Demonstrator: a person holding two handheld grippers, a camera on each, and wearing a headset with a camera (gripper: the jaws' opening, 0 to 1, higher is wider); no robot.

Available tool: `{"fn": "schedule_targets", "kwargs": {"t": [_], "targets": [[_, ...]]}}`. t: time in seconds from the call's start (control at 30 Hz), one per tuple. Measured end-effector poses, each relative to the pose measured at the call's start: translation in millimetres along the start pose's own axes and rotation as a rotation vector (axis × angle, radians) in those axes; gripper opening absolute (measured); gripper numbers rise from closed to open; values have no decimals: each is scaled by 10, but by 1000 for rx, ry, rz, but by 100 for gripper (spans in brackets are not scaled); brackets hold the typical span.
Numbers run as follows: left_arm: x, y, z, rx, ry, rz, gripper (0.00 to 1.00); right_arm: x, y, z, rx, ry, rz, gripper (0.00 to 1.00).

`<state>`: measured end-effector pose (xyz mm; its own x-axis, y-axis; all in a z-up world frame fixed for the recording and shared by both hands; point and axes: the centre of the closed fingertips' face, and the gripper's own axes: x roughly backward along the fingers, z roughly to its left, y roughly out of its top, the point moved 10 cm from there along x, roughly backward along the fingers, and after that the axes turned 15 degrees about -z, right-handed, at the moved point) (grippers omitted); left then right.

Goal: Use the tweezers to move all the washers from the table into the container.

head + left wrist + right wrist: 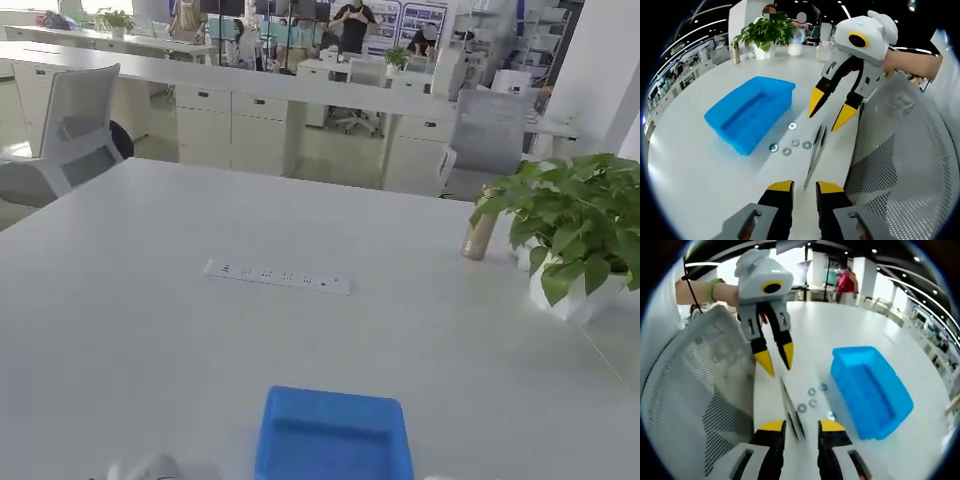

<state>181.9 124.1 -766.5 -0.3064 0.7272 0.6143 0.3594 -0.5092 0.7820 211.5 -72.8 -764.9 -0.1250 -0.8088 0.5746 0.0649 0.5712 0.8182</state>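
Thin metal tweezers (pixel 815 152) lie on the white table beside several small washers (pixel 795 143), just off the blue container (pixel 750 117). My left gripper (pixel 805 187) is open, with the near end of the tweezers close in front of its tips. The right gripper (pixel 829 112) hangs open above the tweezers' far end. In the right gripper view, the right gripper (pixel 802 426) stands open over the tweezers (pixel 790 407), with washers (pixel 813 403) and the container (pixel 870 390) to its right and the left gripper (pixel 777 361) open opposite. The container (pixel 335 435) looks empty in the head view.
A grey mesh chair back (pixel 900 165) stands against the table edge by the tweezers. Farther out on the table are a white power strip (pixel 277 277), a potted plant (pixel 575 225) and a bottle (pixel 478 235). An office chair (pixel 70 140) stands at the far left.
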Motion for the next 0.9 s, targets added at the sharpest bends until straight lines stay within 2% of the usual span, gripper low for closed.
{"fn": "schedule_targets", "kwargs": {"t": [0.1, 0.2, 0.23, 0.3, 0.37, 0.4, 0.43, 0.5, 0.57, 0.73, 0.9], "targets": [[-34, -9, -11, 1, -15, 5, 11, -59, -14, 8, -10, 23, 5, 21], [-72, -19, -24, -20, -26, 33, 8, -108, -42, 20, -13, 35, 14, 20], [-87, -24, -27, -27, -21, 59, 8, -127, -57, 26, -13, 41, 21, 19], [-103, -30, -36, -118, -31, 127, 5, -144, -72, 37, -8, 49, 30, 19], [-130, -31, -55, -146, -27, 150, 2, -146, -69, 52, -9, 55, 37, 19], [-139, -6, -54, -153, -30, 124, 1, -152, -79, 48, -11, 54, 37, 19], [-135, -3, -51, -133, -31, 124, 0, -158, -84, 48, -13, 54, 35, 19], [-155, 8, -58, -100, -42, 95, 0, -179, -100, 47, -16, 58, 34, 18], [-168, 6, -55, -98, -43, 93, 0, -172, -94, 53, -7, 61, 40, 18], [-161, 27, -89, -174, -59, 108, 0, -175, -105, 62, 6, 64, 40, 17], [-58, 156, -120, -233, -61, 91, 0, -159, -118, 86, 25, 60, 36, 17]]}}
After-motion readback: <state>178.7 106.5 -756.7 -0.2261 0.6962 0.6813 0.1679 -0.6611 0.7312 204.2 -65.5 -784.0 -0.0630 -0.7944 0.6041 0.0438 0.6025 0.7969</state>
